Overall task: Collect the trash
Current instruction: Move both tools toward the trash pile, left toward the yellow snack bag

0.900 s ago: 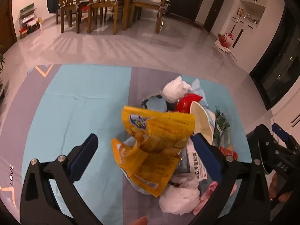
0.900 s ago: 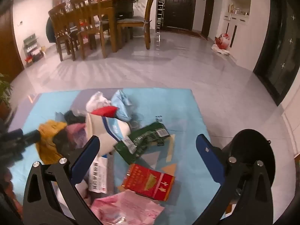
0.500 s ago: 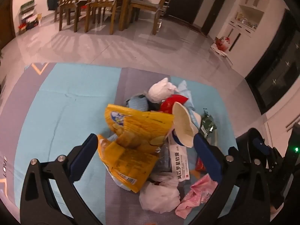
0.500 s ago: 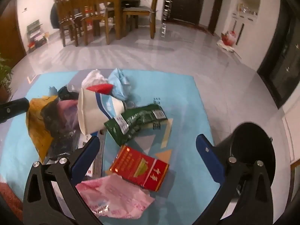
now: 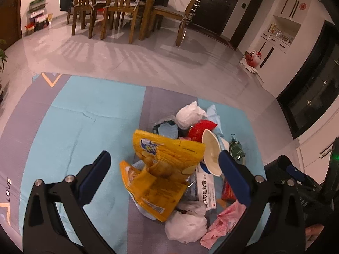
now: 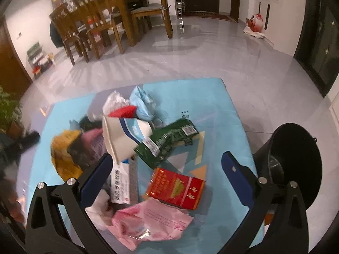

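On the floor in front of you lies the blue mat (image 5: 70, 127), and the trash sits in one heap on its right half. Compared with a moment ago the heap keeps its shape, but in your left view it has slid back toward the middle, and in your right view the pile now looks nearer and lower.

The black bin (image 6: 296, 163) shows as an open mouth only in the right view, just beside the mat's right edge; the left view gives only a dark edge of it behind your right tool. The yellow chip bag (image 5: 161, 169) is large and clear in the left view, between the fingers of your left tongs (image 5: 164, 177) but not touched; in the right view it is blurred at the far left. The paper cup (image 6: 125, 135) lies on its side on the heap. The green packet (image 6: 167, 141) and the red box (image 6: 175, 188) are plain only in the right view, the box between the fingers of your right tongs (image 6: 167, 177). The pink wrapper (image 6: 148, 224) lies nearest you.

Both tongs stand fully spread and hold nothing.
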`<state>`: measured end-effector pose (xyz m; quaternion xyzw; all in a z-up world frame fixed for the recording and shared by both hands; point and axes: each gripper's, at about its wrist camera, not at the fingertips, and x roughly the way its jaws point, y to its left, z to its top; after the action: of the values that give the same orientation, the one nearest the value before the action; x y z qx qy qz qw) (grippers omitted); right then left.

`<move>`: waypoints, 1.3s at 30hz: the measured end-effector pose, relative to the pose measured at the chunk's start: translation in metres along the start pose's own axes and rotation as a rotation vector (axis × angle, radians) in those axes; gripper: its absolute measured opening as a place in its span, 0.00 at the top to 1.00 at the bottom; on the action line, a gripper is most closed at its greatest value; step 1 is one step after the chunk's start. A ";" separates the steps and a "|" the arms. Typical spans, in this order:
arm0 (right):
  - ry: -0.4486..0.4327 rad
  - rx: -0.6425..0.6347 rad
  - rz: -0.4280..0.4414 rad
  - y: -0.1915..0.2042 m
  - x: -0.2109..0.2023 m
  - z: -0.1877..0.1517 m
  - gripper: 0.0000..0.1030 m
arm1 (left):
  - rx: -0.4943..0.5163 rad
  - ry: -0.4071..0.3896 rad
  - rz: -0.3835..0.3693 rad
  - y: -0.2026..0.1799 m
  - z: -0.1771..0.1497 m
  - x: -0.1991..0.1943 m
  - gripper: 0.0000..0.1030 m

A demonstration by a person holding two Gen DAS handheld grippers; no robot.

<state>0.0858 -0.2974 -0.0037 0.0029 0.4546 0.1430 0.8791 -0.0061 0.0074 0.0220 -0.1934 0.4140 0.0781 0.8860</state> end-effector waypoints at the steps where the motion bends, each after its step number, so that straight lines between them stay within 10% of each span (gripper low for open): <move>1: -0.011 0.014 0.014 -0.001 -0.001 0.000 0.02 | -0.001 0.014 -0.004 0.003 -0.001 0.001 0.02; 13: 0.008 -0.011 0.001 -0.004 0.028 0.003 0.02 | -0.110 0.048 0.020 0.033 -0.027 -0.011 0.03; 25: -0.059 0.046 -0.008 -0.010 -0.004 -0.014 0.02 | 0.019 -0.050 -0.007 0.013 -0.047 -0.024 0.02; 39: 0.004 0.034 -0.048 -0.027 0.018 -0.007 0.02 | 0.019 0.075 0.083 0.017 -0.061 0.017 0.03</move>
<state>0.0969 -0.3193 -0.0261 0.0067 0.4586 0.1139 0.8813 -0.0436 -0.0021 -0.0315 -0.1703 0.4554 0.1035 0.8677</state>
